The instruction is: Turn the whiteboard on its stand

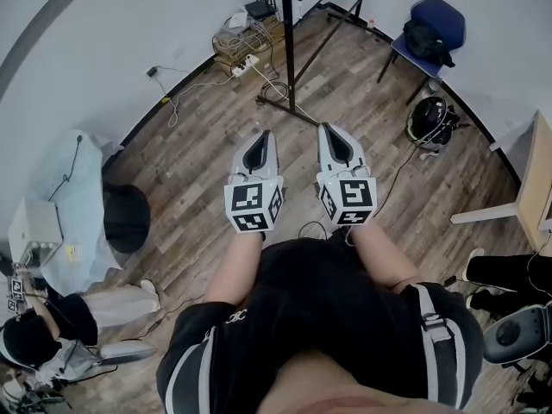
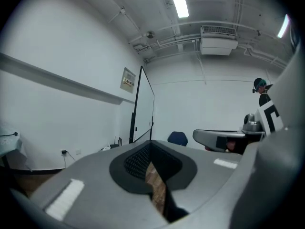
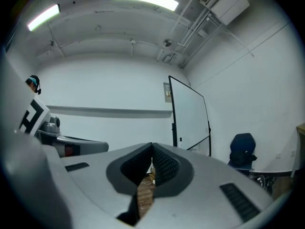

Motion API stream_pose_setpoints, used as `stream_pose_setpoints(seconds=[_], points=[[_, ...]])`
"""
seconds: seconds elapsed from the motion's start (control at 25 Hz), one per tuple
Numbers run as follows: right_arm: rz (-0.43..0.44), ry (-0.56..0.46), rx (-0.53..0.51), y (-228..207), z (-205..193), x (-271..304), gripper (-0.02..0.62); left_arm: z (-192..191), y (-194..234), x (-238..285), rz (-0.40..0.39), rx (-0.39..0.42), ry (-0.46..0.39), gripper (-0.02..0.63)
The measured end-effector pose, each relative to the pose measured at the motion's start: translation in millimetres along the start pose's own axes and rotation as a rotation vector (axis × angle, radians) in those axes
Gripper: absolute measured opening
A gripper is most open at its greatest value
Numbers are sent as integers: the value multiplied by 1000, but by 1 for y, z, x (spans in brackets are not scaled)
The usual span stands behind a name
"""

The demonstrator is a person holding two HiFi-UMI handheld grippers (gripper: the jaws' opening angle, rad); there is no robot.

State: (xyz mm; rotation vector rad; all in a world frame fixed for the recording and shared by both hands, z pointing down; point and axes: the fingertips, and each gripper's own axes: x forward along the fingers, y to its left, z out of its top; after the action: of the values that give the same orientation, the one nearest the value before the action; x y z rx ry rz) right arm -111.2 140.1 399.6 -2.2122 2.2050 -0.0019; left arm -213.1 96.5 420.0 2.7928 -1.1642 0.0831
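The whiteboard [image 2: 144,109] stands on a black-framed stand a few steps ahead, near the wall; it shows edge-on to the left gripper view and slightly angled in the right gripper view [image 3: 188,116]. From the head view only its black upright and foot [image 1: 290,59] show on the wood floor. My left gripper [image 1: 262,136] and right gripper [image 1: 331,131] are held side by side in front of my body, level, pointing toward the stand and well short of it. Each has its jaws together with nothing between them, as the left gripper [image 2: 151,143] and right gripper [image 3: 152,147] show in their own views.
A blue chair [image 1: 438,26] with a black bag stands at the far right wall, a helmet [image 1: 429,119] on the floor near it. Cables and a router [image 1: 246,33] lie by the wall. A black stool [image 1: 127,218], covered table [image 1: 73,197] and a seated person [image 1: 52,326] are left.
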Motion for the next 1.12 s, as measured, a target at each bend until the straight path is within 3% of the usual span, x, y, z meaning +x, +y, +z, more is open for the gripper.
stream_pose_setpoints(seconds=[0.4,0.64,1.12], points=[[-3,17,28,-30,-10,24,6,0,-7,32,12,26,16,9],[36,-10,25,-60,6,53,6,14,-7,69,57,19,0,9],[126,15,33,-137,2,84,6,12,-45,139,144,-8,20,9]])
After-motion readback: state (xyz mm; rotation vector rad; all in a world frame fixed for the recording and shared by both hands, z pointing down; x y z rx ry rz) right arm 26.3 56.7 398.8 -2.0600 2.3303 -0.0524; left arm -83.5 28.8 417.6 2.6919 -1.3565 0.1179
